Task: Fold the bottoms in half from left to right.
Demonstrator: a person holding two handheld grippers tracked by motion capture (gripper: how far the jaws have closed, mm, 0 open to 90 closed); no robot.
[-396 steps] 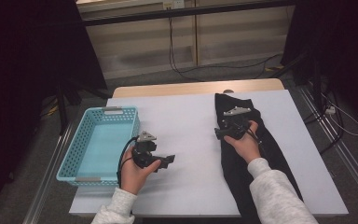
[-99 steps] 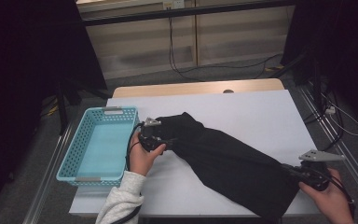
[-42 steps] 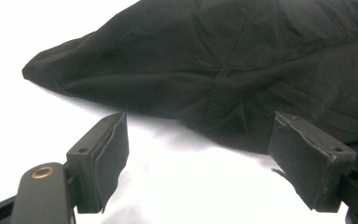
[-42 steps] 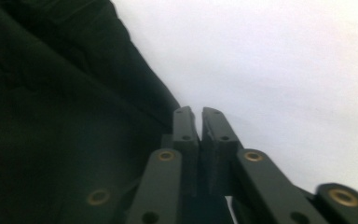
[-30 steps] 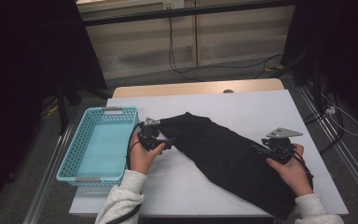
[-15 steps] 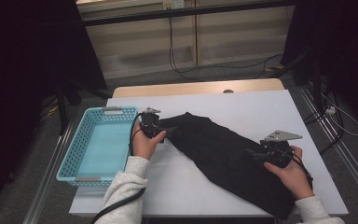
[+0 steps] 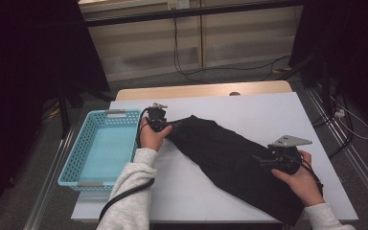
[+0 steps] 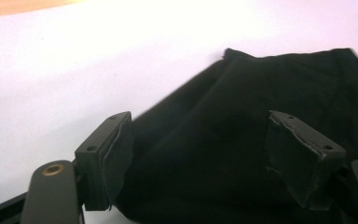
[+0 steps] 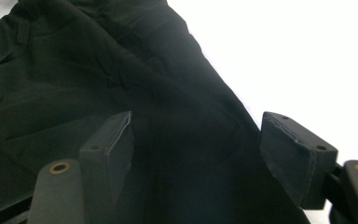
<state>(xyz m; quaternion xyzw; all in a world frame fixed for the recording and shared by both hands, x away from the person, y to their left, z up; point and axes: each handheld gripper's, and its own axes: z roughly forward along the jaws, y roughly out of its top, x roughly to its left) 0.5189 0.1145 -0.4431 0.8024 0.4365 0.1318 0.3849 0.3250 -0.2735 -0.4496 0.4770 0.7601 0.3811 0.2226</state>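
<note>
High view: black garment [image 7: 230,158] stretched from upper left to lower right of white table [image 7: 268,110]; left gripper [image 7: 165,125] and right gripper [image 7: 263,160] at opposite ends, both spread, just opening, unclamped.

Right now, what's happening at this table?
A person works a black garment lying slantwise on the white table with two handheld grippers. The left gripper is at its upper end beside the blue basket, the right gripper near its lower end. Both jaws stand open over the cloth; the right's were just opening.
</note>
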